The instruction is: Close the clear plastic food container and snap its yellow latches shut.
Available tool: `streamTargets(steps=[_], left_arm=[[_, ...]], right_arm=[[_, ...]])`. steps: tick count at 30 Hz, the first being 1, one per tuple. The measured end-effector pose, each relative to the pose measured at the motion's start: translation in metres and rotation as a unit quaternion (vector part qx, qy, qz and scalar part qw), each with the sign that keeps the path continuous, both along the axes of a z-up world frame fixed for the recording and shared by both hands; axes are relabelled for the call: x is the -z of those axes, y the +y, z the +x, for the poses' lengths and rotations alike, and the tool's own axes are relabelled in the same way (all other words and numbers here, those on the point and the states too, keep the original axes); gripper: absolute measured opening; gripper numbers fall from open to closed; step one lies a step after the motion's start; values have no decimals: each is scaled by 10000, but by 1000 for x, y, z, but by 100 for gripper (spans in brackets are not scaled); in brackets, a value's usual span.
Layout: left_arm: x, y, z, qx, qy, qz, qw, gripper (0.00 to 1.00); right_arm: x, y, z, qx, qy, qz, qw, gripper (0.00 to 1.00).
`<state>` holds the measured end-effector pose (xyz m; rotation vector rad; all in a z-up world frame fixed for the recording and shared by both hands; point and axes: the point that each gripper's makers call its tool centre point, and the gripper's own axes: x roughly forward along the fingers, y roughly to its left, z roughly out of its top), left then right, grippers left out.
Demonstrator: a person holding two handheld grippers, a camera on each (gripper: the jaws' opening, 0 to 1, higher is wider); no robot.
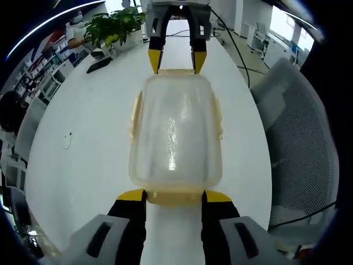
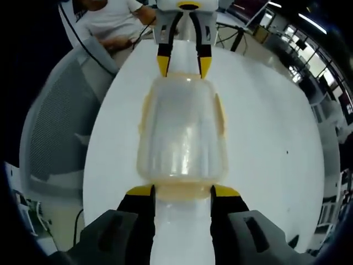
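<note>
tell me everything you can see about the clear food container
The container is a clear, slightly cloudy plastic box with rounded corners and pale yellow latches along its sides and ends. Its lid is on. It sits flat on the white table, between the two hand-held grippers: the left hand-held gripper is at one end latch, the right hand-held gripper at the opposite one.

The clear container [image 1: 176, 130] lies with its lid on upon the white table [image 1: 83, 160]. The left gripper [image 1: 174, 196] straddles the near yellow latch [image 1: 175, 195], jaws apart; the right gripper [image 1: 176, 59] flanks the far end likewise. Far left stands a potted plant [image 1: 113, 27], right a grey chair [image 1: 300, 138]
</note>
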<state>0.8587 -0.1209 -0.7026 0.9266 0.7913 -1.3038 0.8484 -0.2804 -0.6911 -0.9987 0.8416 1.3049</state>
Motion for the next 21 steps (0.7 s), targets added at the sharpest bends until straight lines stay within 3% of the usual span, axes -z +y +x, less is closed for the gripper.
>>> streamTargets(steps=[21], left_arm=[[11,-40,9,70,4,-150,9999,33]], right_arm=[[18,-41,9,19,9,-215,9998,36]])
